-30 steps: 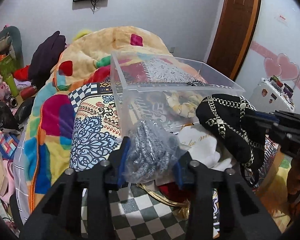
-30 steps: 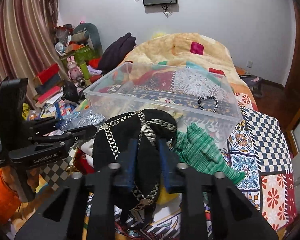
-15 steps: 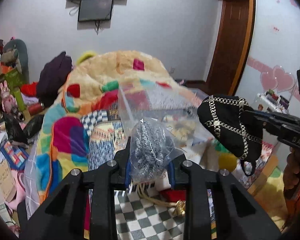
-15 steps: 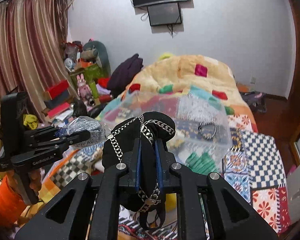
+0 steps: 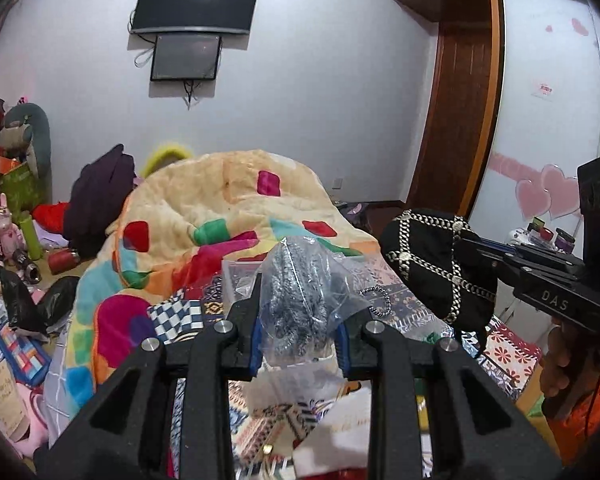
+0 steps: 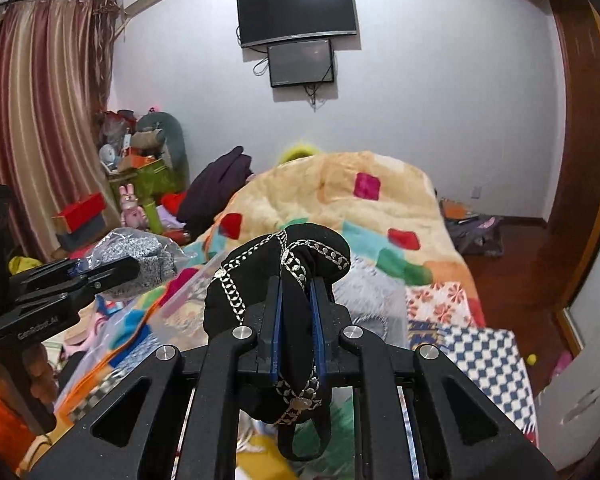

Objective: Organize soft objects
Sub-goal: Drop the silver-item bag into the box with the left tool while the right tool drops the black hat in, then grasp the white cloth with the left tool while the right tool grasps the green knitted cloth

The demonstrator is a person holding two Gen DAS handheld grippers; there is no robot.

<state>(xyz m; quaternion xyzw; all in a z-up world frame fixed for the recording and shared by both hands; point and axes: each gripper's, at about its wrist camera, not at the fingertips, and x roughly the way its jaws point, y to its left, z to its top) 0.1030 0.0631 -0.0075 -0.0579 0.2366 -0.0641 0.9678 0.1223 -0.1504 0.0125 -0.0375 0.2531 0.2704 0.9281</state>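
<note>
My left gripper is shut on a clear plastic bag of grey knitted fabric and holds it high above the bed. It also shows in the right wrist view. My right gripper is shut on a black cloth item with silver chain trim, also raised; it shows at the right of the left wrist view. The clear plastic bin lies below and behind both, mostly hidden by the held items; a beaded bracelet lies in it.
A patchwork bed with a bunched yellow blanket fills the middle. Clutter, toys and boxes stand at the left. A wooden door and white cabinet are at the right. A dark garment pile lies beside the blanket.
Both grippers have risen well above the bin with their items still held. The bin has dropped low in both views and the wall and screens have come into sight.
</note>
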